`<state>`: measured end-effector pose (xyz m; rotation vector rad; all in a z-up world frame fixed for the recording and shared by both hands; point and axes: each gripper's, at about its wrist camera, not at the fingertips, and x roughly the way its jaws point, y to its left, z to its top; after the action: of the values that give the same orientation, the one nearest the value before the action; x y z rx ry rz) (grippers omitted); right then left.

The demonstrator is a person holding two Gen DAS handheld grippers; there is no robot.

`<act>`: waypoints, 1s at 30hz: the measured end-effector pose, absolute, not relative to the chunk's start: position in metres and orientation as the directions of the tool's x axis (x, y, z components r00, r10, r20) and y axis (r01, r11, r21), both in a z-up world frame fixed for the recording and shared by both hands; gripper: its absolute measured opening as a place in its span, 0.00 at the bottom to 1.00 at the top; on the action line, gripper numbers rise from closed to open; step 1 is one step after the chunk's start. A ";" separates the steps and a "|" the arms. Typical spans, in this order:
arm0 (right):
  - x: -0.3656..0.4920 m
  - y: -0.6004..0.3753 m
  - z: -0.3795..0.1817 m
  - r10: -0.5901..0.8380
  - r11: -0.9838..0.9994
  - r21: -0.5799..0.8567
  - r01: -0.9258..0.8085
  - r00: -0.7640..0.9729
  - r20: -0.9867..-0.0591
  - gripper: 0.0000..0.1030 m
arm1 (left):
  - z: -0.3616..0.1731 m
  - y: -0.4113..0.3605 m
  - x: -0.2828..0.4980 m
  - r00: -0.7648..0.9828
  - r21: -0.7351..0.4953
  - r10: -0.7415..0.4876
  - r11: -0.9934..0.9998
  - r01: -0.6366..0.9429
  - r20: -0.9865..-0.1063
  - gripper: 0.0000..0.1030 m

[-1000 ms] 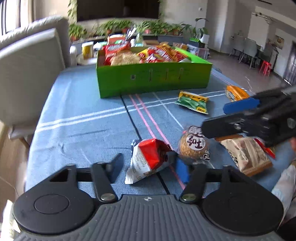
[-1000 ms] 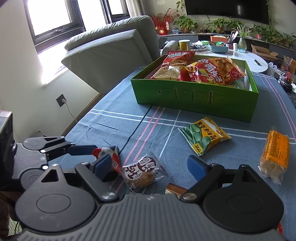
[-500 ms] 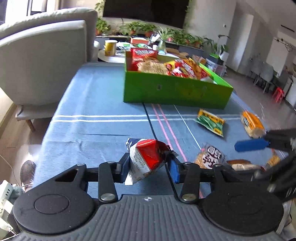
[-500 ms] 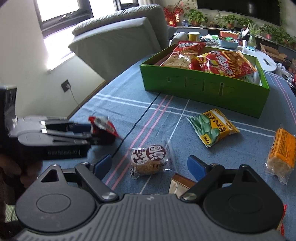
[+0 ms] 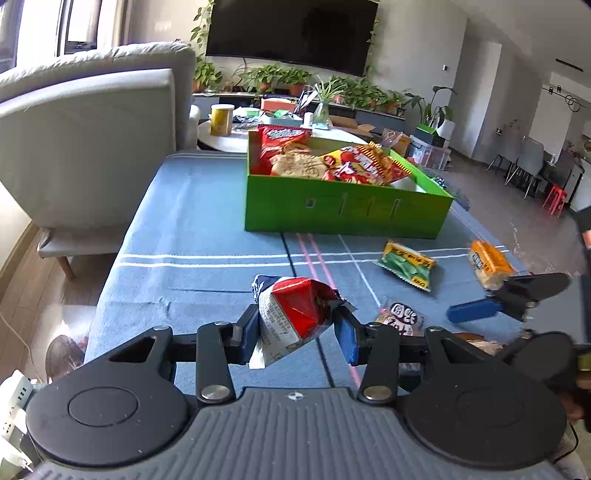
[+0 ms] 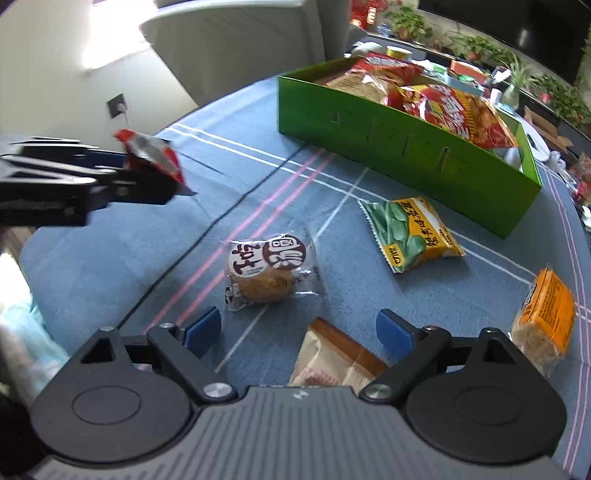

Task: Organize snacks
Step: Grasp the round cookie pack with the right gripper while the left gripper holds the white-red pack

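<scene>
- We hold a red-and-white snack packet (image 5: 295,317) pinched between the two fingers of our left gripper (image 5: 297,332), lifted clear of the blue striped tablecloth (image 5: 192,221).
- Our right gripper (image 6: 299,332) hangs over the cloth with its fingers spread wide and nothing between them; a round cake in a clear wrapper (image 6: 271,271) lies just ahead of it, and a beige-and-brown packet (image 6: 332,358) lies under it.
- The green box (image 5: 347,210) stands farther back on the cloth, already holding several red snack bags.
- Between box and grippers lie a green-and-yellow pea packet (image 6: 410,232) and an orange cracker pack (image 6: 546,314), apart from each other.
- Beside the table we see a grey sofa (image 5: 88,140); behind it a wall-mounted television (image 5: 291,33) above a row of potted plants (image 5: 280,77).
- Grey chairs and a red stool (image 5: 554,195) stand at the far right.
</scene>
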<state>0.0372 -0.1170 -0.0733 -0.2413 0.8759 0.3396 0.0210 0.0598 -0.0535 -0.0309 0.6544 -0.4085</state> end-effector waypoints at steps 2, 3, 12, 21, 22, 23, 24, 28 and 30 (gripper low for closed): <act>0.044 -0.116 -0.074 0.189 0.928 -0.062 -0.368 0.605 -0.773 0.77 | -0.052 0.059 0.020 0.719 -0.153 -0.380 0.919 0.363 -0.582 0.40; 0.048 -0.115 -0.074 0.187 0.931 -0.058 -0.359 0.609 -0.771 0.77 | -0.051 0.059 0.020 0.720 -0.152 -0.380 0.919 0.363 -0.581 0.40; 0.071 -0.108 -0.075 0.193 0.939 -0.048 -0.342 0.633 -0.750 0.76 | -0.049 0.065 0.025 0.729 -0.152 -0.358 0.930 0.335 -0.583 0.40; 0.080 -0.113 -0.072 0.217 0.946 -0.005 -0.324 0.644 -0.734 0.76 | -0.051 0.064 0.029 0.724 -0.158 -0.355 0.931 0.328 -0.592 0.40; 0.080 -0.113 -0.072 0.219 0.945 -0.004 -0.326 0.645 -0.732 0.76 | -0.051 0.063 0.029 0.723 -0.158 -0.357 0.931 0.330 -0.592 0.40; 0.079 -0.113 -0.072 0.223 0.945 -0.001 -0.327 0.647 -0.729 0.76 | -0.051 0.063 0.029 0.722 -0.159 -0.358 0.930 0.331 -0.592 0.40; 0.079 -0.113 -0.071 0.225 0.946 0.001 -0.326 0.649 -0.727 0.76 | -0.051 0.062 0.029 0.720 -0.160 -0.360 0.929 0.333 -0.593 0.40; 0.078 -0.118 -0.070 0.229 0.953 0.029 -0.303 0.653 -0.722 0.76 | -0.050 0.060 0.031 0.718 -0.160 -0.363 0.928 0.337 -0.594 0.40; 0.078 -0.123 -0.069 0.232 0.958 0.054 -0.281 0.656 -0.718 0.76 | -0.048 0.058 0.032 0.719 -0.159 -0.364 0.927 0.339 -0.592 0.40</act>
<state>0.0779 -0.1230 -0.0691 -0.0641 0.8044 0.2911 0.0315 0.0583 -0.0485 -0.0401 0.6627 -0.3884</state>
